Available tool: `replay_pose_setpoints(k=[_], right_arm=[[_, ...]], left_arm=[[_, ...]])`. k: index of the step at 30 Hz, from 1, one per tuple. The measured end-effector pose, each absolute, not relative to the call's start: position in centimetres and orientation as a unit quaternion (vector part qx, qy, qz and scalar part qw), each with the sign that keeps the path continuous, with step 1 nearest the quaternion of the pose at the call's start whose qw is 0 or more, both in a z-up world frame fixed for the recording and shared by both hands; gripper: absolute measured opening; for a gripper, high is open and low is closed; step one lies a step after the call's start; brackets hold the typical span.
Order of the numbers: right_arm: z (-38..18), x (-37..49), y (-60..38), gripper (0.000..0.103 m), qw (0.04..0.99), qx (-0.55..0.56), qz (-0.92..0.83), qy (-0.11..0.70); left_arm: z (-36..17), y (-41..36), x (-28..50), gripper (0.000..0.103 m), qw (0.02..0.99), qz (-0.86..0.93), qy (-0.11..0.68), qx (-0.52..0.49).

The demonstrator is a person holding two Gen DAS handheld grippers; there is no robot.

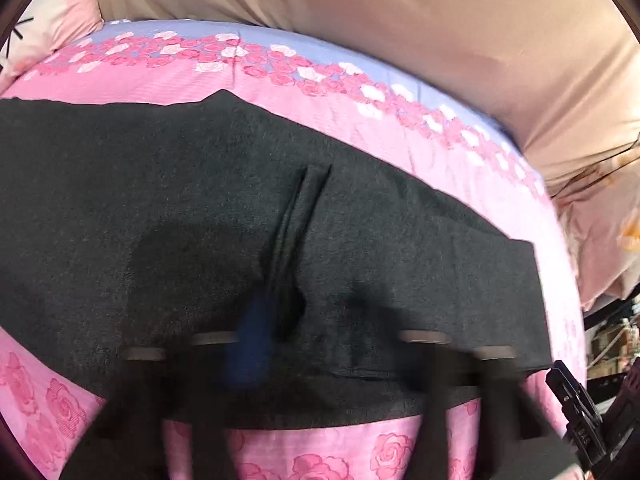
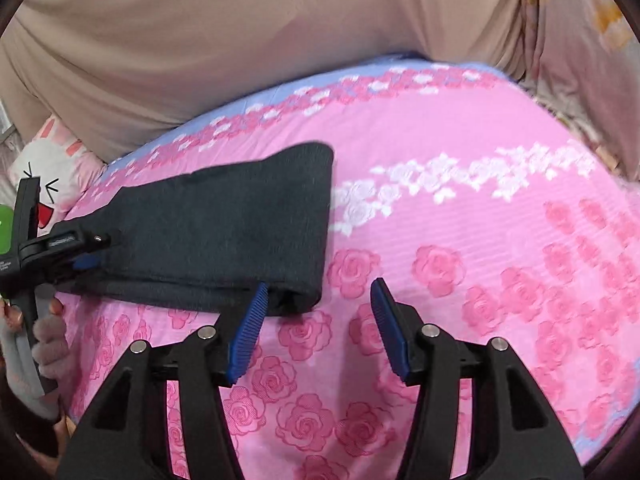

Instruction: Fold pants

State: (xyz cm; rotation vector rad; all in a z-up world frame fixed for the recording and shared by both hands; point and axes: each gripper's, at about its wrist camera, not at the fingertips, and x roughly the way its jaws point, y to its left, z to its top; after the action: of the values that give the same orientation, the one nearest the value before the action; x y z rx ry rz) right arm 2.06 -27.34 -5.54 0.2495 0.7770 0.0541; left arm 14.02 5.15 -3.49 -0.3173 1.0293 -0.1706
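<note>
The dark pants (image 2: 224, 232) lie folded lengthwise on the pink bed (image 2: 460, 240), long axis running left-right. The right gripper (image 2: 318, 304) gapes apart at their near end. The left gripper (image 2: 86, 254) is too blurred to tell.

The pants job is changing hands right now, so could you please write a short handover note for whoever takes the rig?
Right tongs: open, empty, at the near corner of the pants, left pad beside the cloth edge.
Left tongs: on the pants further along the same near edge; too blurred in its own view to tell open or shut.
Pants: dark grey, lying flat on the pink bed as a long band, seemingly already folded leg over leg.
Left: fold the band across its length, probably by lifting one end over the other, then smooth it.
</note>
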Motion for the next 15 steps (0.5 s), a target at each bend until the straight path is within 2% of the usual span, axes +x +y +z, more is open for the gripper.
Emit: replay_pose_setpoints(k=[3,7,10,15], right_arm=[[-6.1,2.9,-26.0,0.052,0.915,0.12,0.045,0.382],[-6.0,3.0,-24.9,0.052,0.919,0.094,0.052,0.379],[-6.6,3.7,-24.6,0.052,0.914,0.08,0.038,0.396],[-6.3,4.8,-23.8,0.045,0.92,0.049,0.013,0.389]], left_arm=[[-2.9,5.9,14.4,0.01,0.85,-0.097,0.485,-0.178],[0.8,7.4,13.6,0.01,0.874,-0.1,0.445,-0.171],[0.9,7.7,13.9,0.01,0.878,-0.083,0.445,-0.153],[0.4,7.9,14.2,0.01,0.873,-0.095,0.45,-0.164]])
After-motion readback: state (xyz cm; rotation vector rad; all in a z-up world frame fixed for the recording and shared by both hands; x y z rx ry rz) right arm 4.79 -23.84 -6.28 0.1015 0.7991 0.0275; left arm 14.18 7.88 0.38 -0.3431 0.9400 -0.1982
